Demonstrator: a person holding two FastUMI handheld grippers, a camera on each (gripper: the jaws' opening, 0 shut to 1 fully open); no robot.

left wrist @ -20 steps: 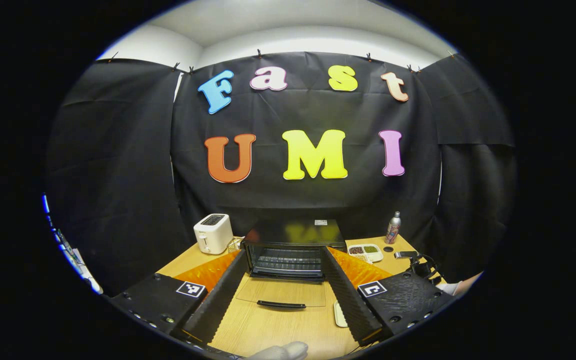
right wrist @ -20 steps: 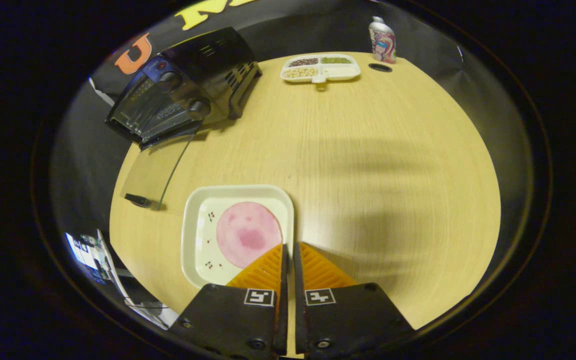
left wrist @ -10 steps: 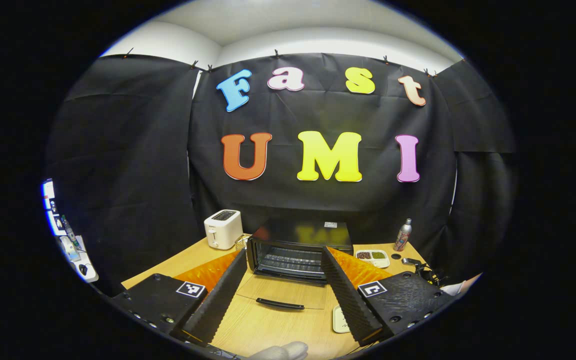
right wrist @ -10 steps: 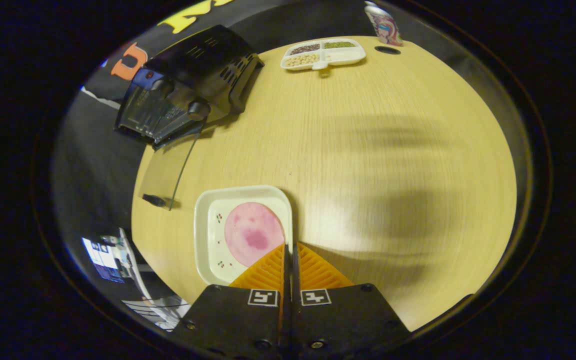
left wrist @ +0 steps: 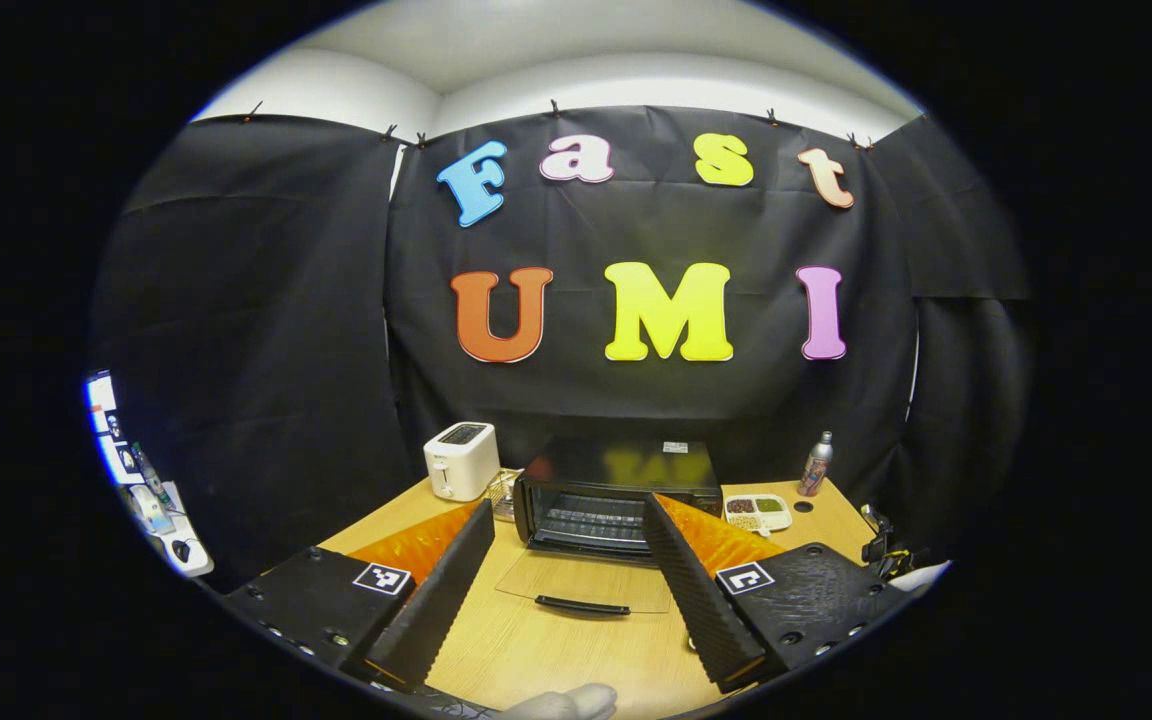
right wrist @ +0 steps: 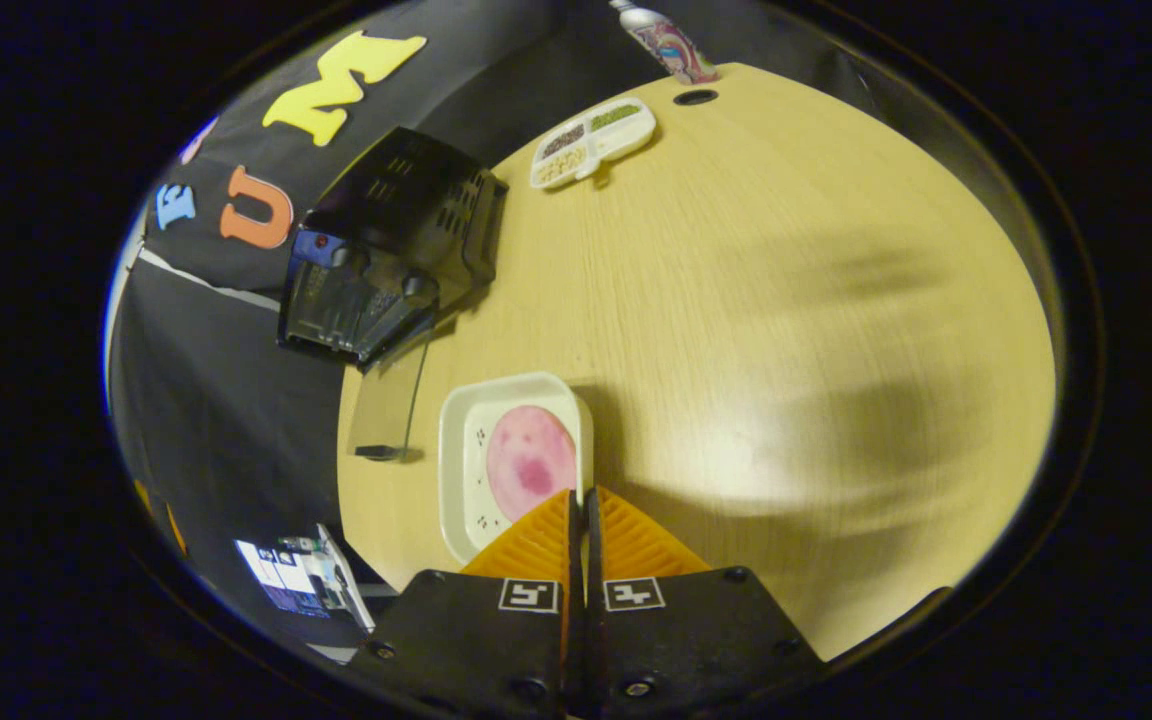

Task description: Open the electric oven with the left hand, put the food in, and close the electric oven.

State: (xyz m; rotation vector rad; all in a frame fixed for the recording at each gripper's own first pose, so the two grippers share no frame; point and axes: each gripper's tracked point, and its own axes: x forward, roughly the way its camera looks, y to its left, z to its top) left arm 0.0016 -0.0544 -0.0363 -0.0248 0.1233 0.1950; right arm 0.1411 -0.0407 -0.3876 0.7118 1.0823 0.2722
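The wooden table [right wrist: 736, 300] is seen with the black oven [left wrist: 621, 490] at its back, the glass door [left wrist: 584, 585] laid flat. The white plate [right wrist: 458, 470] with pink food [right wrist: 528, 468] is pinched at its rim by the right gripper [right wrist: 581, 497]. The left gripper [left wrist: 566, 520] is held wide open, nothing in it

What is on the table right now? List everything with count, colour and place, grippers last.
Electric oven: one, black, back middle of the table, glass door folded down flat.
Toaster: one, white, left of the oven.
Divided dish: one, white, holding beans, right of the oven.
Bottle: one, silver, back right corner.
Plate: one, white, square, near front edge, with one pink food slice.
Left gripper: open, facing the oven.
Right gripper: closed on the plate's rim.
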